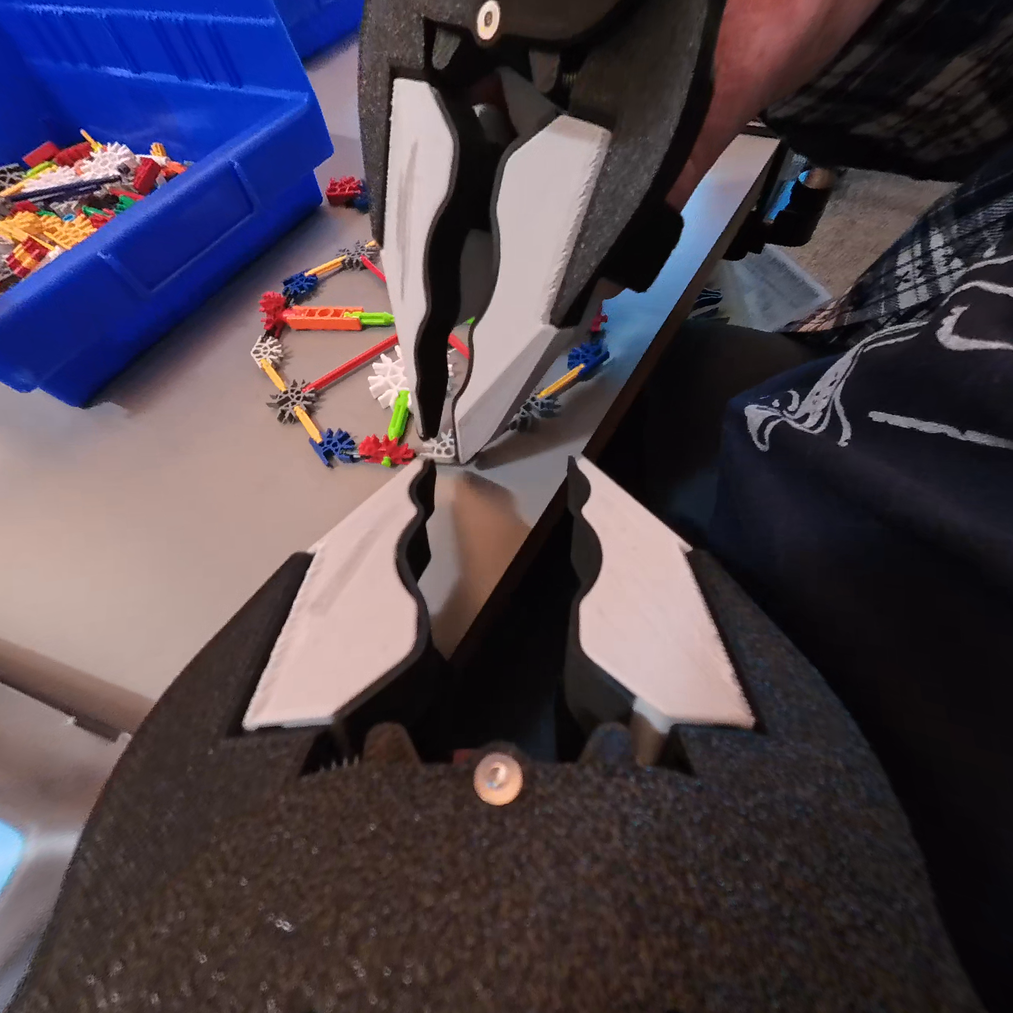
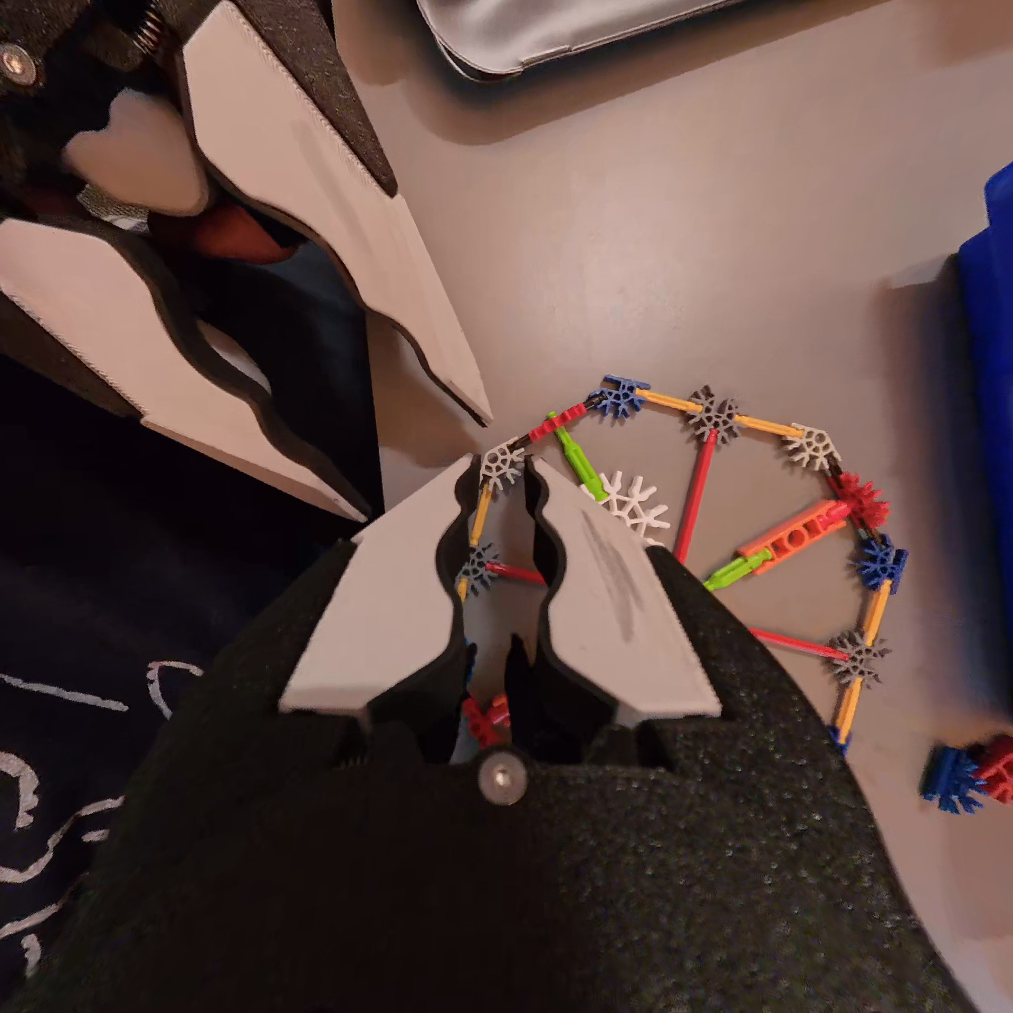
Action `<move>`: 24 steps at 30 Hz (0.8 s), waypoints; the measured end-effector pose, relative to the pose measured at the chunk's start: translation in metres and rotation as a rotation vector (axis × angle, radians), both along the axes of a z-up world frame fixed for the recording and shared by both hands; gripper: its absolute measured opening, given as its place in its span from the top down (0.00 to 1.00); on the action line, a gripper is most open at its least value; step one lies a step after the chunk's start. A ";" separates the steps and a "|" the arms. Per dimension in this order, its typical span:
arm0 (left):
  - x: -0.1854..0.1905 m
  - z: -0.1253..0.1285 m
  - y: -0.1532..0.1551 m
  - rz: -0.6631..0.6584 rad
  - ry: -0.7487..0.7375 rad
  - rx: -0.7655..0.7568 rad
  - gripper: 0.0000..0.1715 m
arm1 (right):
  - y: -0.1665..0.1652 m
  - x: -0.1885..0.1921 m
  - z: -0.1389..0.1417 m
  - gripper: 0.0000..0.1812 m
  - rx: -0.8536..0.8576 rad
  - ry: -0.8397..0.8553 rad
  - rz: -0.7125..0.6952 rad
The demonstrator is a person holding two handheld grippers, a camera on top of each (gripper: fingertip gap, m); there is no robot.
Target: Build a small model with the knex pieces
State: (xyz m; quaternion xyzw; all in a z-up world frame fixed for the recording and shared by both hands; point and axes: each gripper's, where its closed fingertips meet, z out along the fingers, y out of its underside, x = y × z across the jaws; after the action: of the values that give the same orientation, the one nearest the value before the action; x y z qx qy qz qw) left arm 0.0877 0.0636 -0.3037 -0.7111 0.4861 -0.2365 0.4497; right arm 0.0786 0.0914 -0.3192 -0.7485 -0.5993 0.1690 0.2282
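Where the bin (image 1: 164,263) sits well left of the wheel (image 1: 351,367) on the table (image 1: 137,493), a loose red-and-blue piece (image 1: 345,192) lies just beyond the wheel. The right gripper (image 2: 500,460) is closed narrow on a grey-white connector (image 2: 500,468) in the wheel's near rim, gripping with the very tips only. The left gripper (image 1: 499,466) gapes wide and empty just outside that rim, beside the connector.

No writing, number or brand can be read anywhere; the dark garment (image 1: 877,438) at three o'clock in the left wrist view bears only pale drawn lines, not letters that can be made out.
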 end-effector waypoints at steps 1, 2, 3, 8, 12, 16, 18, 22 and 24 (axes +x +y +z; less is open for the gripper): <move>0.001 0.001 0.000 -0.001 -0.001 0.002 0.72 | 0.000 0.000 0.000 0.92 -0.002 -0.003 0.004; 0.001 0.002 0.001 -0.002 0.000 0.005 0.72 | 0.000 -0.001 0.001 0.92 0.000 -0.004 0.003; 0.001 0.002 0.001 -0.004 0.002 0.007 0.72 | 0.000 -0.001 0.001 0.92 0.004 -0.003 0.003; 0.004 -0.001 0.002 -0.019 0.050 0.024 0.72 | 0.001 0.000 -0.001 0.92 -0.004 -0.010 -0.005; 0.006 0.000 0.003 -0.023 0.072 0.042 0.72 | 0.002 0.000 -0.002 0.92 -0.003 -0.014 -0.002; 0.007 -0.001 0.002 -0.030 0.076 0.038 0.72 | 0.002 -0.001 0.000 0.92 0.013 -0.010 0.003; 0.007 -0.003 0.001 -0.032 0.088 0.039 0.72 | 0.000 0.000 -0.002 0.92 0.011 -0.024 0.010; 0.009 -0.006 0.002 -0.037 0.114 0.047 0.72 | -0.001 -0.001 -0.005 0.92 0.007 -0.035 0.015; 0.009 -0.008 0.001 -0.042 0.127 0.042 0.72 | -0.001 -0.001 -0.005 0.92 0.011 -0.039 0.017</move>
State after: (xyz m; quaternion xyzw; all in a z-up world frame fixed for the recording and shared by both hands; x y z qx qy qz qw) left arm 0.0967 0.0646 -0.3116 -0.7047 0.5334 -0.1902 0.4274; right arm 0.0775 0.0905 -0.3241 -0.7450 -0.6110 0.1531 0.2194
